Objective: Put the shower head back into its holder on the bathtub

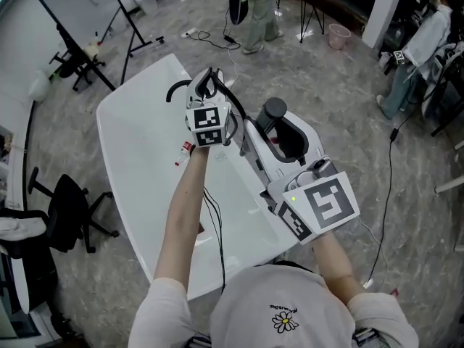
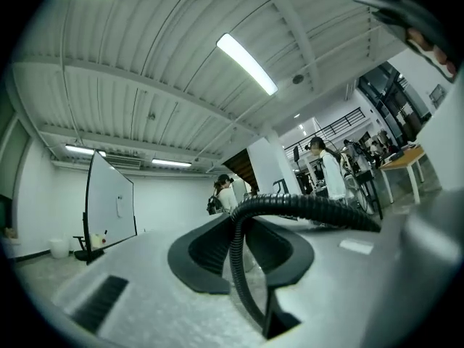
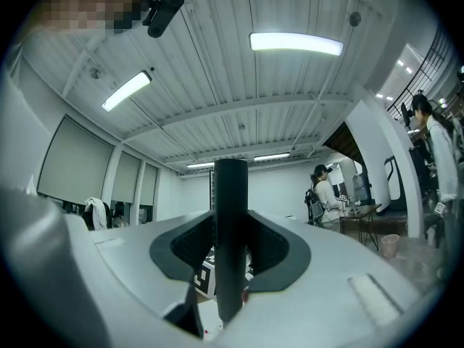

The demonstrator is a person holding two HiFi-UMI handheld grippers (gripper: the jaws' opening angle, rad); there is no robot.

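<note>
Two grippers over the bathtub, each with part of the shower set between its jaws.

The bathtub runs from just in front of the person away to the far left. The left gripper is above the tub's far half, with the hose clamped between its jaws. The right gripper is nearer and to the right, over the tub's right rim, its jaws pressed on the upright handle of the shower head. A whiteboard stands beyond the tub's far end, to the left. An office chair is left of the tub, and a bucket sits well beyond it on the right.
</note>
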